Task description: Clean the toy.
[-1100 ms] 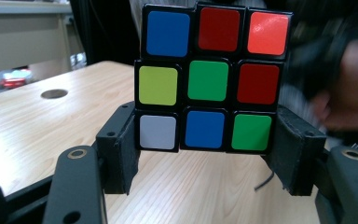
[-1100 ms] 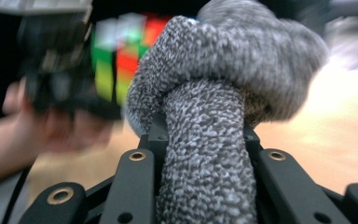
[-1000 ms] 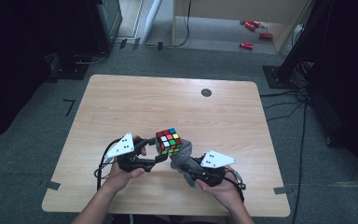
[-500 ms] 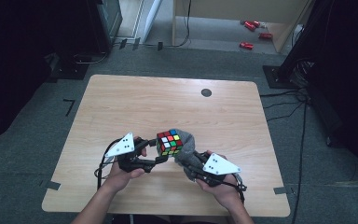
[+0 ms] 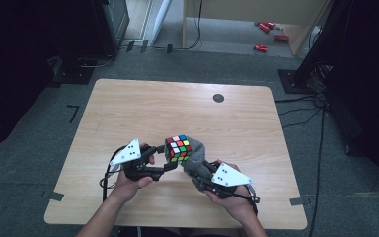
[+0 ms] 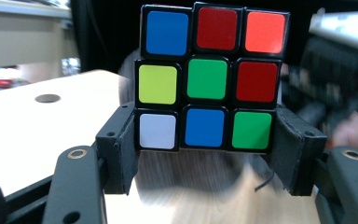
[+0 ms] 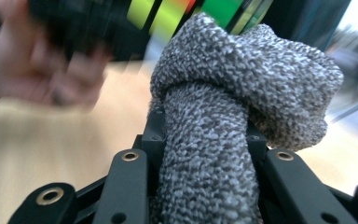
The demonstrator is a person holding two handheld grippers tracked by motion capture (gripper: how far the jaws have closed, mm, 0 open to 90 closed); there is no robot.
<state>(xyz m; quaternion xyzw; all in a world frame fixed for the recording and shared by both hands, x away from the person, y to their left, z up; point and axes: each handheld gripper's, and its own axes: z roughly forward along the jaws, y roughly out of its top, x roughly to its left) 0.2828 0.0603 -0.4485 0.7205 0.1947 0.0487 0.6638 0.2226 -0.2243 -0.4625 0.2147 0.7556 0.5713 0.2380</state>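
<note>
A scrambled colour cube [image 5: 177, 148] hangs just above the table, near its front edge. My left gripper [image 5: 171, 161] is shut on the cube's lowest layer; in the left gripper view both pads press on the sides of the cube [image 6: 207, 77]. My right gripper [image 5: 198, 171] is shut on a grey knitted cloth [image 5: 195, 156]. The bunched end of the cloth lies against the cube's right side. In the right gripper view the cloth [image 7: 242, 79] bulges out past the jaws of the right gripper [image 7: 205, 135], with blurred cube colours behind it.
The wooden table [image 5: 128, 108] has a small dark round hole [image 5: 218, 98] near its far edge. Beyond it on the floor lie small red objects [image 5: 266, 27], beside dark stands and cables. Tape marks stick to the table's front corners.
The cloth in my right gripper has slid up along the cube's right side, and the right hand has shifted a little to the right. The left hand and the cube have stayed put.
</note>
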